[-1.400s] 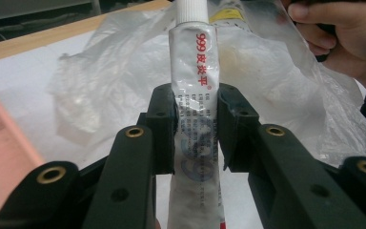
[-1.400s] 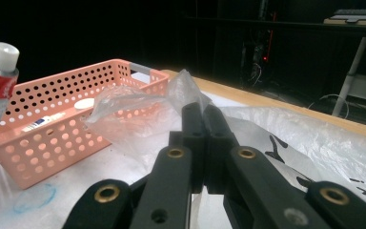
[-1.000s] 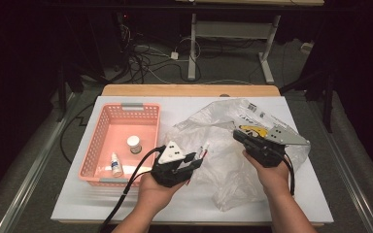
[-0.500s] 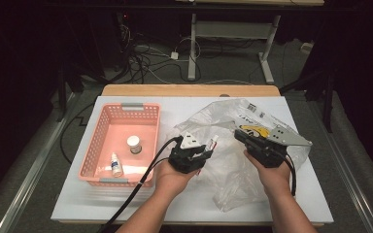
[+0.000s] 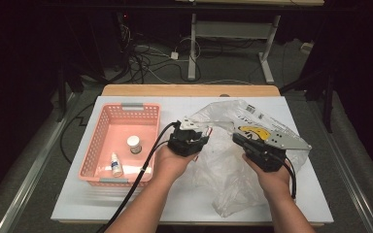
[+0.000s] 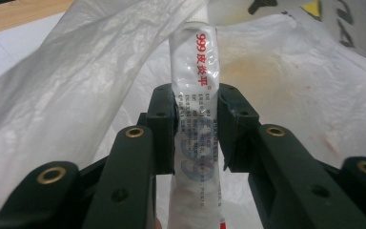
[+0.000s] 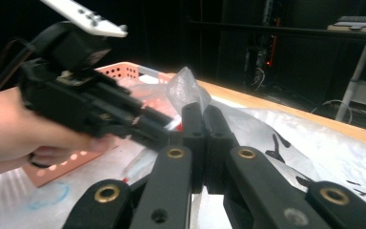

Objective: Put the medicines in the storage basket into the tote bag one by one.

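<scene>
High view: left gripper [image 5: 197, 137], clenching a white tube [image 6: 195, 119], has moved from basket [image 5: 102, 145] toward plastic bag [image 5: 233, 165], pinched by right gripper [image 7: 202, 119]; bagging looks next

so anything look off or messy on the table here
Nothing spilled or broken. The plastic bag lies crumpled with faint brownish stains inside. The left gripper grips a white tube; the right gripper pinches the bag's edge.
</scene>
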{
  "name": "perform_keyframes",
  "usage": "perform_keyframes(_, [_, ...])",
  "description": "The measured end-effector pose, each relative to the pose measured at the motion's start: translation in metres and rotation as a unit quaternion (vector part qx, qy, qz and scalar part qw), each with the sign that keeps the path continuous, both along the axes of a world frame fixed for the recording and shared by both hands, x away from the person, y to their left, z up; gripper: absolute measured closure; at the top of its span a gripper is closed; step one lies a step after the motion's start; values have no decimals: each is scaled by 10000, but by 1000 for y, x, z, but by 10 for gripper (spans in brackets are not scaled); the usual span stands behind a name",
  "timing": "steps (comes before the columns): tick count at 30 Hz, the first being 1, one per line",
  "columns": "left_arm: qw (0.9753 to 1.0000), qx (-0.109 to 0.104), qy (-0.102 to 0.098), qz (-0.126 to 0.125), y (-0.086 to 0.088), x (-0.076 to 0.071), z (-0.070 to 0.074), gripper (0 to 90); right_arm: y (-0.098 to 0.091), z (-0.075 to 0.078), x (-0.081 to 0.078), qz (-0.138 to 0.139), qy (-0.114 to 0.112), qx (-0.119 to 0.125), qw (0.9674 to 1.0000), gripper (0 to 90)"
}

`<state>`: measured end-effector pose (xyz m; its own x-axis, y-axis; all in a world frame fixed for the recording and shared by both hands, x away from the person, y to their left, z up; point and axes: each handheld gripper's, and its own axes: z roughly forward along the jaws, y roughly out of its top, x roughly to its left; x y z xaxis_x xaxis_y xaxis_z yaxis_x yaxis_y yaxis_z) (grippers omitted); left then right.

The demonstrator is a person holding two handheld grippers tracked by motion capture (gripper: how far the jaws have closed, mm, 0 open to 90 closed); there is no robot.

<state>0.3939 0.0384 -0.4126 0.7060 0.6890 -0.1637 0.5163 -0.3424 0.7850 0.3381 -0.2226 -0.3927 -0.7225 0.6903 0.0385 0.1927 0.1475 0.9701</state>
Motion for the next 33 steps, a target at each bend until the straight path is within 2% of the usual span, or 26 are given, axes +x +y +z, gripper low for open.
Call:
perform_keyframes(3, [10000,13,0,29,0,5,0,687,5,0,-2,97,10,-10,10000,900])
perform_keyframes(8, [9998,136,20,-125,-8,2,-7,687,11,-3,-2,123,8,-92,9999,900])
perform_keyframes(14, [9990,256,42,-375,-25,-7,-20,686,11,-3,0,128,20,-44,9999,900])
perform_keyframes(25, [9977,418,134,-511,-54,-4,-46,684,5,-2,2,71,37,73,9999,900])
perform_keyframes(28, [9984,355,99,-432,-61,-2,-51,683,4,-2,2,47,57,115,9999,900])
perform_keyframes(30, [9982,360,140,-457,-63,0,-53,682,3,-2,3,47,52,111,9999,900])
perform_keyframes(33, [9986,243,170,-430,-65,0,-55,651,2,-3,4,20,67,126,9999,900])
